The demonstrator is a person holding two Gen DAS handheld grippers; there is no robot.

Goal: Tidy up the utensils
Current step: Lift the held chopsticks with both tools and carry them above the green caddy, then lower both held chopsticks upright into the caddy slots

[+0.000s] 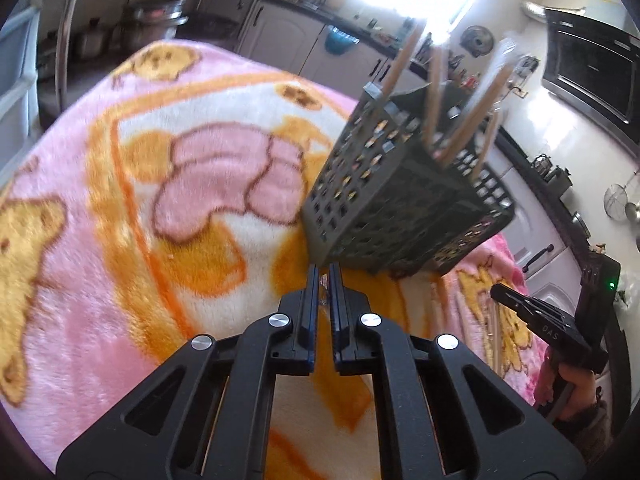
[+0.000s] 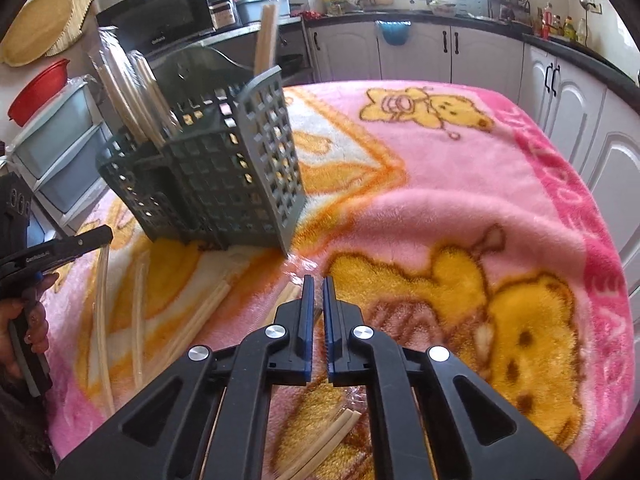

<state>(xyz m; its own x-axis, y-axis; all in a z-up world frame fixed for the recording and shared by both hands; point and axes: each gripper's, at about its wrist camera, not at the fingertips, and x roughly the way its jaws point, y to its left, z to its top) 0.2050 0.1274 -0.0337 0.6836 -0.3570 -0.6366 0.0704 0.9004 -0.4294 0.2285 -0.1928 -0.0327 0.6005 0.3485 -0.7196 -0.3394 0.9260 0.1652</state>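
A dark green perforated utensil basket stands on the pink blanket-covered table, with several wooden utensils upright in it. It also shows in the right wrist view, holding wrapped wooden utensils. My left gripper is nearly shut and empty, just in front of the basket's base. My right gripper is nearly shut and empty, above loose wrapped wooden utensils lying on the blanket. More of these loose utensils lie under the right gripper.
Long thin wrapped sticks lie at the left of the blanket. Kitchen cabinets and a microwave surround the table. The other gripper shows at each view's edge.
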